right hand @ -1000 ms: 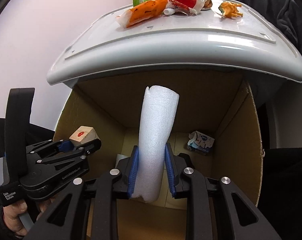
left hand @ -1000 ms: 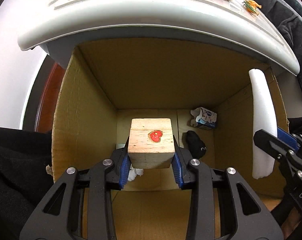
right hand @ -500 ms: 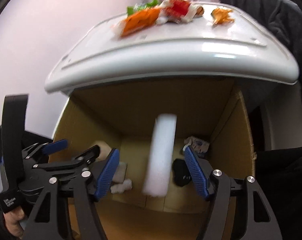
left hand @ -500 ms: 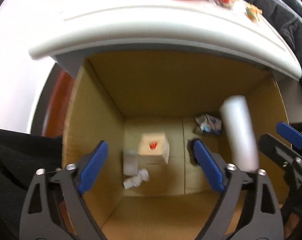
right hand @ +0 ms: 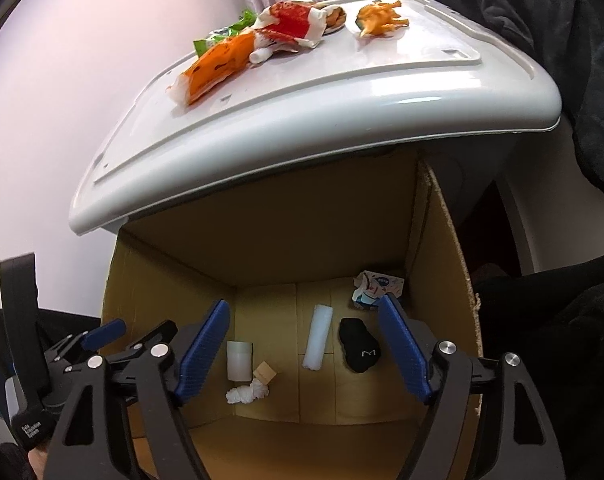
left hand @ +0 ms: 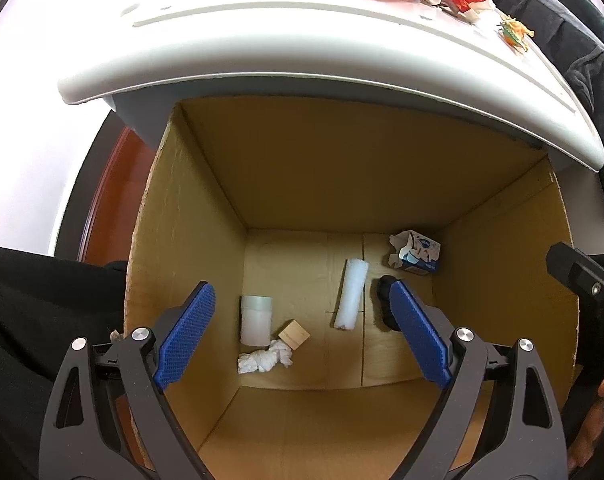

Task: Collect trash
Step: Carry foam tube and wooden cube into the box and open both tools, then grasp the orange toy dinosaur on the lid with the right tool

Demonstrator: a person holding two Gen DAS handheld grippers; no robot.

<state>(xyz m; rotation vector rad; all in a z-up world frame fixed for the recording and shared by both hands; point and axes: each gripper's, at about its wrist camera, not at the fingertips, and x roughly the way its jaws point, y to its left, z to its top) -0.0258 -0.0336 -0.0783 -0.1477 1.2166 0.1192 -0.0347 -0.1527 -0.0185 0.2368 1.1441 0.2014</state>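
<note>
While both tools hang spread and empty over the cardboard box (left hand: 190,216), we risk snagging.
Our left tool (left hand: 302,336) and right tool (right hand: 302,352) must clear the overhanging surface (right hand: 342,120) to reach the far wrappers (right hand: 262,46); the foam roll (left hand: 352,294) and wooden block (left hand: 294,334) lie inside.

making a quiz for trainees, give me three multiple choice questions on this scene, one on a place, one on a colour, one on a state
1. Where does the foam roll lie?
A. on the white lid
B. on the floor of the cardboard box
C. in the right gripper

2. What colour are the pads on the gripper fingers?
A. blue
B. red
C. yellow

3. How is the left gripper set?
A. shut on the wooden block
B. shut on nothing
C. open, holding nothing

Answers:
1 B, the roll rests flat on the box bottom near a black item.
2 A, the ribbed pads show blue in both views.
3 C, its jaws stand wide apart and the wooden block lies on the box floor below.
</note>
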